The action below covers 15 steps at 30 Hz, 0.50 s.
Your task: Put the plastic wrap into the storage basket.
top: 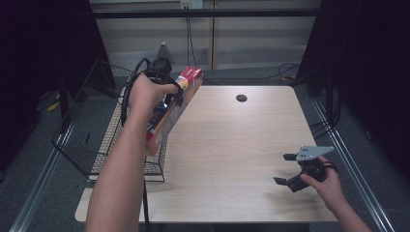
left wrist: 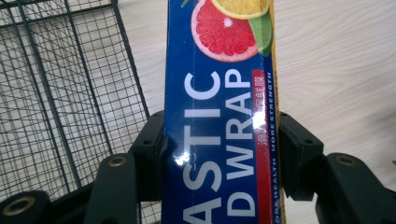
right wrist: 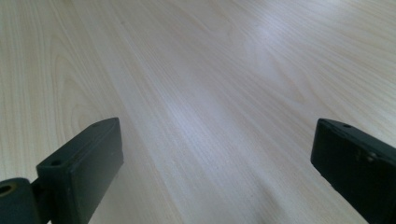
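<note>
The left gripper (top: 167,92), jaws pinching a plastic wrap box (top: 171,108), tilts it over the wire basket (top: 92,140) at the counter's (top: 232,145) left edge, apparently for dropping in; the right gripper (top: 290,169) rests near-right, jaws spread.

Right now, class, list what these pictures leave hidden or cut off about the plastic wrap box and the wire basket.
- Plastic wrap box, left gripper view: the first letters of its wording are cut off by the frame's bottom edge and the box's own edge.
- Same box, high view: its middle is hidden by the hand and left gripper.
- Wire basket, high view: the forearm covers part of its inside.
</note>
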Each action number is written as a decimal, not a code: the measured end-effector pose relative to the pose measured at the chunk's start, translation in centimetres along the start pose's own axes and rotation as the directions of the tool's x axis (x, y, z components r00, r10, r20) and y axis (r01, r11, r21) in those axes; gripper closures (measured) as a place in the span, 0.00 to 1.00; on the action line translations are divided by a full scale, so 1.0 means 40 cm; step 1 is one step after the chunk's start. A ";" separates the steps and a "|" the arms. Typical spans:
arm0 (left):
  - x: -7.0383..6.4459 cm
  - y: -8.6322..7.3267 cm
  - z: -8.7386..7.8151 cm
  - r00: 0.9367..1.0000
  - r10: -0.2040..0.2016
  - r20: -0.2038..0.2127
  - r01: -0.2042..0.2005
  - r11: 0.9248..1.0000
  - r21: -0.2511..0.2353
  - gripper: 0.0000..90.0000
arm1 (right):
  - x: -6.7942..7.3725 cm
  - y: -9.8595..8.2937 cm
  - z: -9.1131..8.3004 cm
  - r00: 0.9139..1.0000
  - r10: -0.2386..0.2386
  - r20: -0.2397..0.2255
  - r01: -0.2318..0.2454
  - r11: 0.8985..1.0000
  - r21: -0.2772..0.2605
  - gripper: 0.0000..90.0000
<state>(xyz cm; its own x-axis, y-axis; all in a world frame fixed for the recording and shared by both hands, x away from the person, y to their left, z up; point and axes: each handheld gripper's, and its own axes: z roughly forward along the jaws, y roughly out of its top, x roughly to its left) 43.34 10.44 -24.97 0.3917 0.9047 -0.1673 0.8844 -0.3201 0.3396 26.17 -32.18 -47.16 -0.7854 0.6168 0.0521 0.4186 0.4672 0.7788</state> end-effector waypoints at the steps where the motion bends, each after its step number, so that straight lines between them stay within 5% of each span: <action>1: 0.005 -0.001 -0.006 1.000 -0.002 -0.005 0.002 1.000 -0.003 0.50 | 0.001 0.000 0.000 1.000 -0.001 0.003 0.001 1.000 0.003 0.03; 15: 0.038 -0.009 -0.051 0.999 -0.041 -0.027 0.041 0.999 -0.011 0.50 | 0.002 0.000 0.000 1.000 0.004 -0.005 -0.004 1.000 0.006 0.03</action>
<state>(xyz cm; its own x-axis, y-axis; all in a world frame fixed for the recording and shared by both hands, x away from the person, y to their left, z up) 43.12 12.51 -23.45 0.3476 0.9246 -0.1559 0.8969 -0.2794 0.3428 26.12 -32.11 -47.16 -0.7860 0.6155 0.0579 0.4241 0.4686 0.7750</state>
